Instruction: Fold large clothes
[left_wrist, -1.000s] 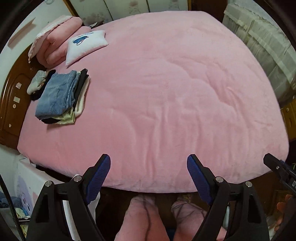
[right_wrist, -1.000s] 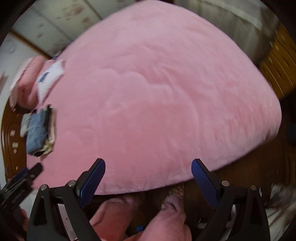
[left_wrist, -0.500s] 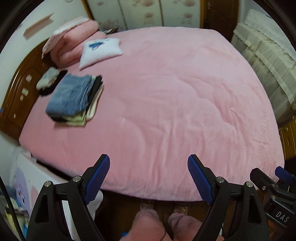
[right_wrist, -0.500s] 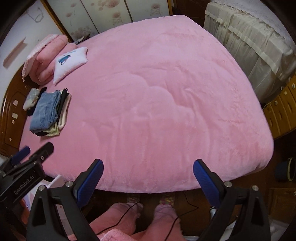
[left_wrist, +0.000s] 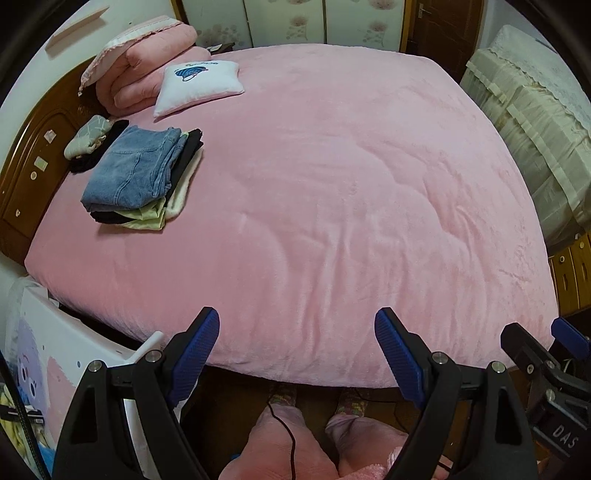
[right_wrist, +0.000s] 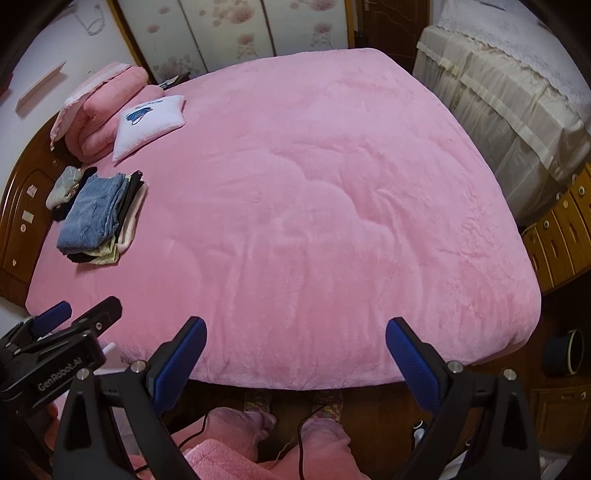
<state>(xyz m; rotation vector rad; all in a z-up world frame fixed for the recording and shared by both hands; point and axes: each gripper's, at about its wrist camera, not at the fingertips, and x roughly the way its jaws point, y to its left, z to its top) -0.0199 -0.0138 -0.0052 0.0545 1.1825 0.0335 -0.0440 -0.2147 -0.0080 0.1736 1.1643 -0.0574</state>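
A stack of folded clothes (left_wrist: 140, 173) with blue jeans on top lies on the left side of the pink bed (left_wrist: 332, 192); it also shows in the right wrist view (right_wrist: 98, 218). My left gripper (left_wrist: 297, 343) is open and empty, held above the bed's near edge. My right gripper (right_wrist: 295, 350) is open and empty, also above the near edge. The right gripper shows at the lower right of the left wrist view (left_wrist: 543, 347); the left one shows at the lower left of the right wrist view (right_wrist: 66, 325).
A white cushion (left_wrist: 199, 85) and a folded pink quilt (left_wrist: 144, 74) lie by the wooden headboard (left_wrist: 33, 166). A small rolled grey cloth (left_wrist: 86, 134) sits beside the stack. A cream-covered sofa (left_wrist: 535, 122) stands right, wooden drawers (right_wrist: 561, 229) beside it. My feet (left_wrist: 314, 402) stand below.
Both grippers have risen and tilted up, so the whole bed and far wall come into view. Both stay open and empty. The clothes stack has not moved.
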